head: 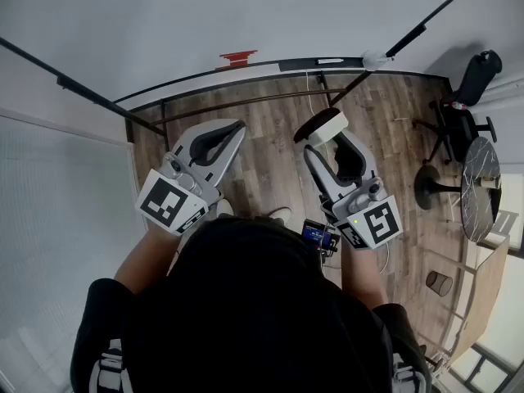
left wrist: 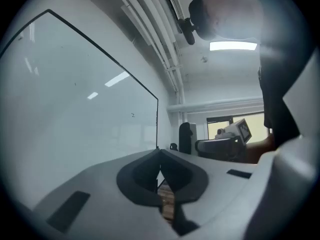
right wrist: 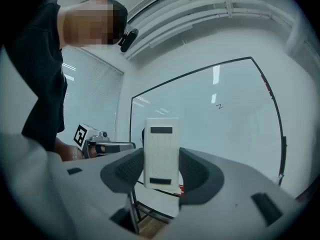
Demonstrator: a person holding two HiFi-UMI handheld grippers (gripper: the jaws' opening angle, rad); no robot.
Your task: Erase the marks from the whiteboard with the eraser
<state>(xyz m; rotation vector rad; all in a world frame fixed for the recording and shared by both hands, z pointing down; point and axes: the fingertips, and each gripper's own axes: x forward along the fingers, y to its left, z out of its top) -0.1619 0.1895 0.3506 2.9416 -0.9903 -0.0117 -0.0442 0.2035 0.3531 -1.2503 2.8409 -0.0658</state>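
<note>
The whiteboard stands upright ahead, with one small dark mark near its upper middle. That mark also shows in the left gripper view, on the whiteboard at the left. My right gripper is shut on a white block eraser, held upright and still short of the board. In the head view the right gripper carries the eraser toward the whiteboard. My left gripper is held level beside it, shut with nothing in it; its jaws meet.
A wooden floor lies below the board's stand. A black office chair and a round table stand at the right. Window blinds are left of the board. A red item sits at the board's lower edge.
</note>
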